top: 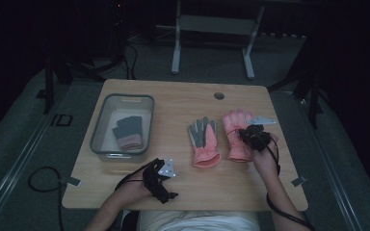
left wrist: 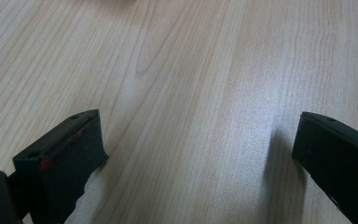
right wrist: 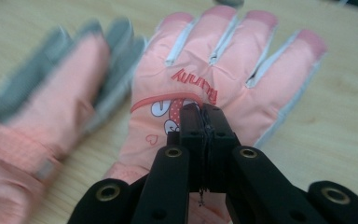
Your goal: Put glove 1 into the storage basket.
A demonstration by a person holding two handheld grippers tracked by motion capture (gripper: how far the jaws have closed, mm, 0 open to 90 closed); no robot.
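Note:
Two pink gloves lie side by side right of the table's middle. My right gripper (top: 253, 136) (right wrist: 203, 112) is shut on the back of the right-hand pink glove (top: 236, 130) (right wrist: 223, 60), pinching the fabric at its cartoon print. That glove lies palm down with its fingers pointing away. The other pink glove (top: 203, 142) (right wrist: 51, 102) rests palm up with its grey palm showing, and it is blurred in the right gripper view. My left gripper (top: 166, 192) (left wrist: 198, 140) hangs open over bare wood near the table's front edge, nothing between its jaws.
A grey bin (top: 99, 125) stands at the table's left and holds a dark grey glove with a pink cuff (top: 127, 132). A round cable hole (top: 219, 95) sits near the far edge. Bare wood lies between the bin and the gloves.

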